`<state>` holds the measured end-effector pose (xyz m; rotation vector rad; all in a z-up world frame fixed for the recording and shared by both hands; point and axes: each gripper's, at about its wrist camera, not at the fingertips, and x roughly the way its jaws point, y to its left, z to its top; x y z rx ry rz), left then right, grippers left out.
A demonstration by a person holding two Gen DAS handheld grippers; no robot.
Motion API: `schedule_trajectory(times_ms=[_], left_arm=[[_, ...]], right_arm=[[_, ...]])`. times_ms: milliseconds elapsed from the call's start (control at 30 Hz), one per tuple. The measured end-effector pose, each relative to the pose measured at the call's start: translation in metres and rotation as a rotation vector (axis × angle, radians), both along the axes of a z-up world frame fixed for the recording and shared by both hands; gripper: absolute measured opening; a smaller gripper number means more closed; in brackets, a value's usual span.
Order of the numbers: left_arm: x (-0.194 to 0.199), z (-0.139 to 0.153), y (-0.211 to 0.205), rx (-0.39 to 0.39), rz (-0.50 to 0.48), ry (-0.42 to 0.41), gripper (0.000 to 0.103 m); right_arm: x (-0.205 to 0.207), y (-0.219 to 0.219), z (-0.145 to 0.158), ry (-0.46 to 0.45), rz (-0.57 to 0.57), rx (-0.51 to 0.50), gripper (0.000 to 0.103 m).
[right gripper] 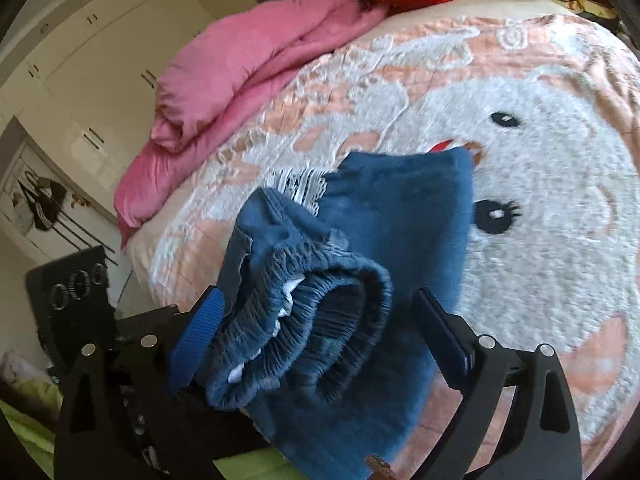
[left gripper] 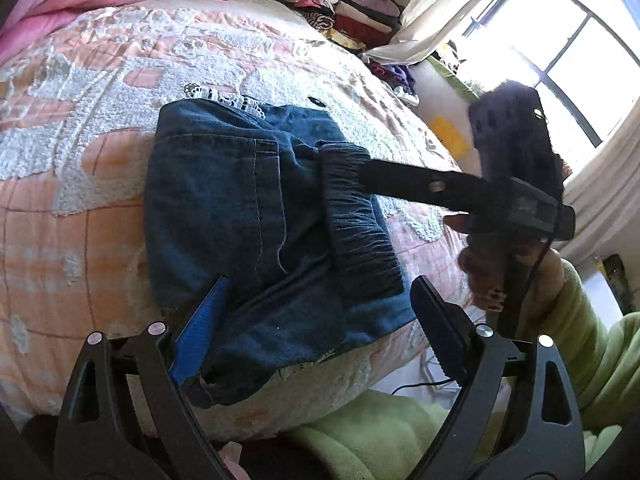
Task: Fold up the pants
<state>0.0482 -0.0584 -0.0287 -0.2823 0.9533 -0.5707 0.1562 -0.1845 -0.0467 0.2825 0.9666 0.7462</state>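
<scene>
The blue denim pants point(left gripper: 248, 216) lie folded into a small bundle near the front edge of the bed, also seen in the right wrist view point(right gripper: 400, 224). Their elastic waistband point(right gripper: 304, 328) is turned over on top and sits between the right gripper's fingers. My left gripper point(left gripper: 316, 332) is open, its fingers straddling the near edge of the bundle. My right gripper point(right gripper: 316, 344) is open around the waistband; in the left wrist view its dark finger point(left gripper: 404, 180) reaches onto the waistband point(left gripper: 356, 216) from the right.
The bed has a peach and white fuzzy blanket point(right gripper: 540, 160) with a cartoon face. A pink duvet point(right gripper: 248, 64) lies at the far left. Stacks of folded clothes point(left gripper: 340, 4) stand at the head. A green blanket point(left gripper: 380, 432) lies below the bed edge. A window point(left gripper: 560, 60) is at right.
</scene>
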Motion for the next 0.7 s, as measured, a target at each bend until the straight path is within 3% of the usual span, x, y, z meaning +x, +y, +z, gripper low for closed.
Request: schedule_trajectory(times_ms=[67, 100, 167, 233, 433, 700], left_arm=[[0.0, 0.0, -0.003, 0.012, 0.001, -0.004, 0.085], [0.001, 0.0, -0.003, 0.021, 0.005, -0.003, 0.087], [-0.004, -0.001, -0.007, 0.033, 0.006, -0.007, 0.088], [-0.002, 0.0, -0.006, 0.032, 0.002, -0.011, 0.088], [0.001, 0.002, -0.009, 0.044, -0.01, -0.018, 0.089], [-0.004, 0.006, -0.006, 0.075, 0.0, -0.023, 0.089]], right_arm=[[0.003, 0.015, -0.007, 0.013, 0.037, -0.032, 0.061], [0.003, 0.022, -0.007, 0.011, 0.057, -0.046, 0.052], [-0.004, 0.026, 0.002, -0.02, 0.104, 0.012, 0.044], [-0.007, 0.02, 0.012, -0.046, 0.121, 0.076, 0.042], [0.003, -0.001, -0.006, 0.0, 0.035, 0.048, 0.043], [0.001, 0.006, -0.001, -0.019, 0.002, -0.034, 0.064]])
